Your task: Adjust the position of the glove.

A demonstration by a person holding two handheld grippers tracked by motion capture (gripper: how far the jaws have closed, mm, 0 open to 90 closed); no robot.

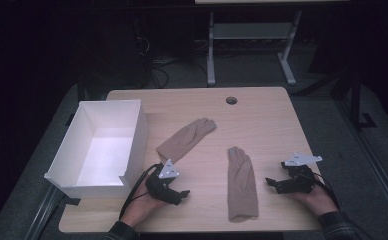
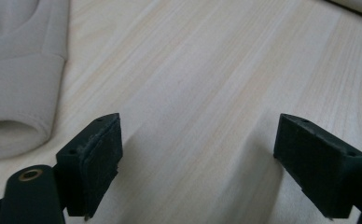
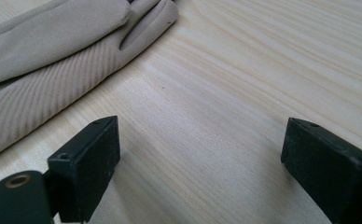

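Two beige gloves are lying on the table point(image 1: 267, 107); the nearer glove point(image 1: 242, 182) is resting between the grippers, the farther glove point(image 1: 184, 139) is lying angled beside the white box point(image 1: 67, 150). The left gripper point(image 1: 181, 196) is hovering with jaws apart over bare wood; the right gripper point(image 1: 272, 184) is sitting just beside the nearer glove, jaws wide and gripping nothing

I see two beige gloves flat on the table. Near glove point(image 1: 242, 182) lies lengthwise, fingers pointing away, cuff toward the near edge. Far glove point(image 1: 184, 138) lies diagonal, fingers up-right, cuff down-left. They're apart, not touching.
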